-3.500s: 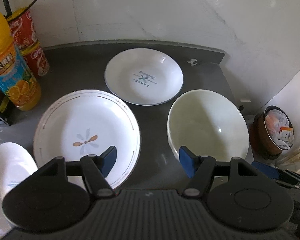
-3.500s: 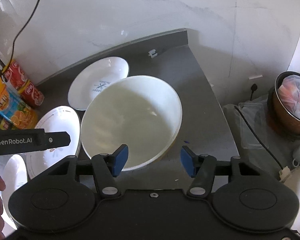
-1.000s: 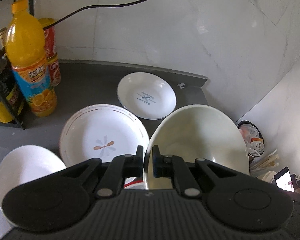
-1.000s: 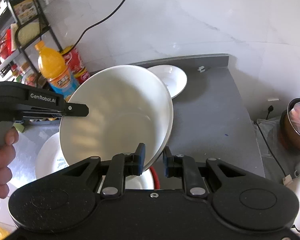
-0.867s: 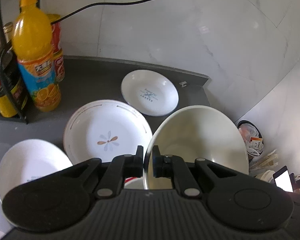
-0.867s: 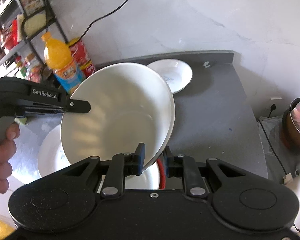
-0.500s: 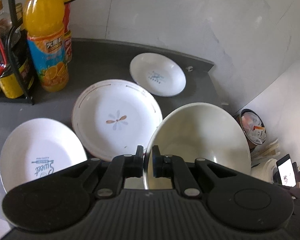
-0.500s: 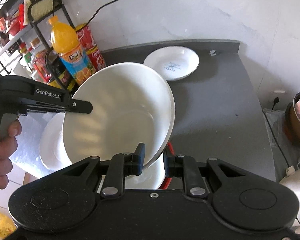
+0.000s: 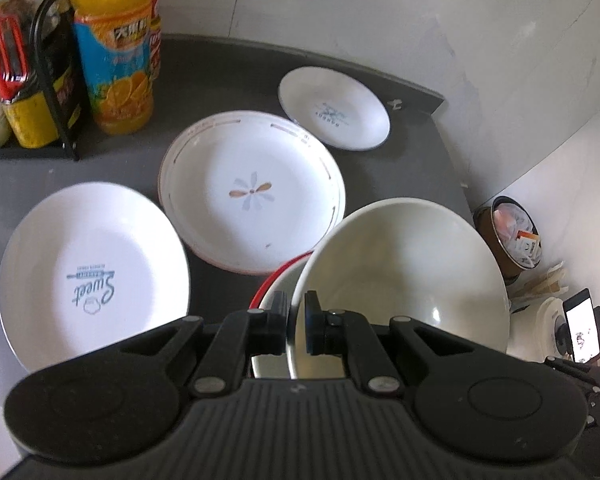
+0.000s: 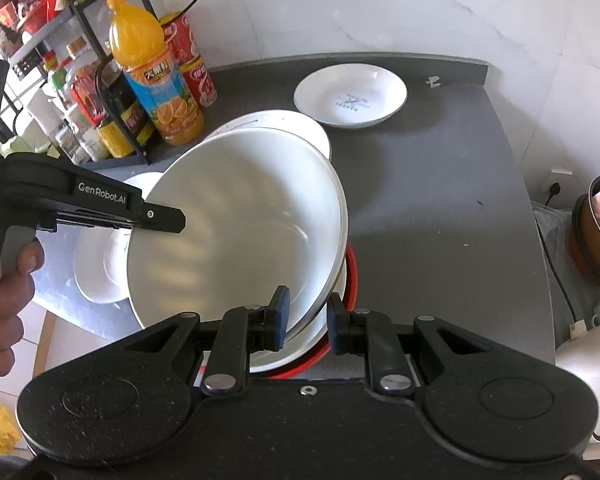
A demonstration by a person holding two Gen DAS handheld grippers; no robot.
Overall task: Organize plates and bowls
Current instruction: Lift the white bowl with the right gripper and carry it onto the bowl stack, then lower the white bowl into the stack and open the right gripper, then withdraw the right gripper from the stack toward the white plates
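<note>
Holding the big white bowl (image 10: 236,232) by its near rim from both sides, we have it tilted just above a red-rimmed bowl (image 10: 350,276) at the near edge of the counter (image 10: 440,208). Our left gripper (image 9: 296,322) is clamped tight, its pads squeezing the rim's thin wall. Our right gripper (image 10: 306,316) is only narrowly parted, with the rim between its fingers; the outer pad looks slightly clear of the wall, so we cannot tell how firmly it bites.

Step in hand, as we judge it: nesting the white bowl into the red-rimmed one. The next move calls for levelling the tilt, centring over the lower bowl, easing down, then letting go on both sides.

Beyond, the flower plate (image 9: 252,192) sits mid-counter, its near edge just beside the red rim, close enough to knock. Toward the left edge lies the plate marked "Sweet" (image 9: 92,272). A smaller plate (image 9: 334,108) rests near the far right corner. An orange juice bottle (image 9: 114,52) and a black rack (image 9: 56,80) of jars crowd the far left corner, well clear of the stacking spot.
</note>
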